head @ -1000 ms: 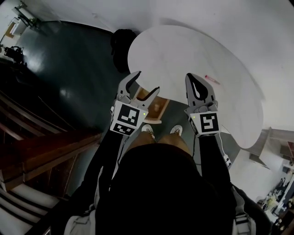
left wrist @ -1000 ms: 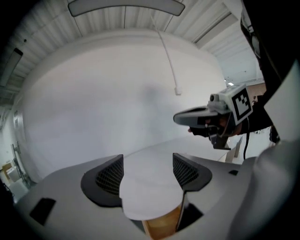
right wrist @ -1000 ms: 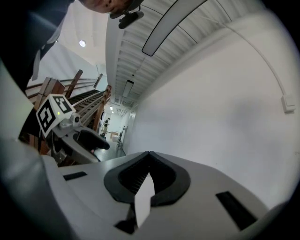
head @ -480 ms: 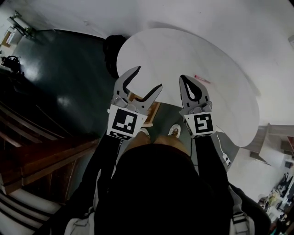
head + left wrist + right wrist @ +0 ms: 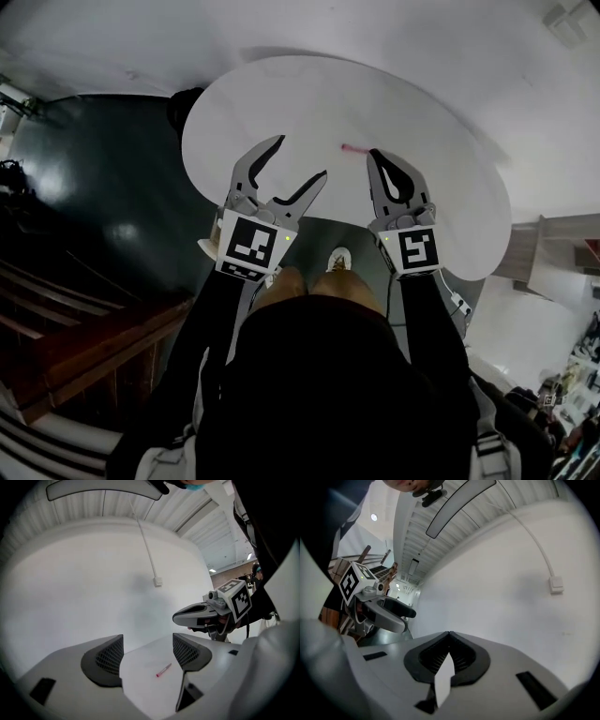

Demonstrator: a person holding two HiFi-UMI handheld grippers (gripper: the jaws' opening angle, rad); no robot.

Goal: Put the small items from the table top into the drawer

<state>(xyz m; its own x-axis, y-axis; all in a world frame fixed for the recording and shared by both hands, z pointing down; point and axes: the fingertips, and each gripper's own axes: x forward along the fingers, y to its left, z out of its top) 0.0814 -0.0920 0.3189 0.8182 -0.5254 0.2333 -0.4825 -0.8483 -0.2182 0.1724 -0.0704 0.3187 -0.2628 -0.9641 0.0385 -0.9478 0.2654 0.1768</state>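
A small pink pen-like item [image 5: 353,148] lies on the round white table [image 5: 281,103]. My left gripper [image 5: 301,158] hangs open over the table's near edge, left of the item and apart from it. In the left gripper view the pink item [image 5: 163,670] lies on the table between and beyond the spread left gripper [image 5: 149,654] jaws. My right gripper [image 5: 374,156] is shut with nothing in it, its tip just right of the item. In the right gripper view the right gripper [image 5: 449,633] jaws meet at the tip. No drawer shows clearly.
A white wall [image 5: 93,583] rises behind the table, with a cable and a small box [image 5: 158,581]. Dark floor [image 5: 94,169] and wooden steps [image 5: 66,337] lie to the left. A black object [image 5: 186,101] stands at the table's far left edge. The person's shoe [image 5: 338,258] shows below.
Both grippers have moved forward over the table toward the pink item. The open wooden drawer seen under the table edge earlier is out of sight now. The jaws keep the same states.
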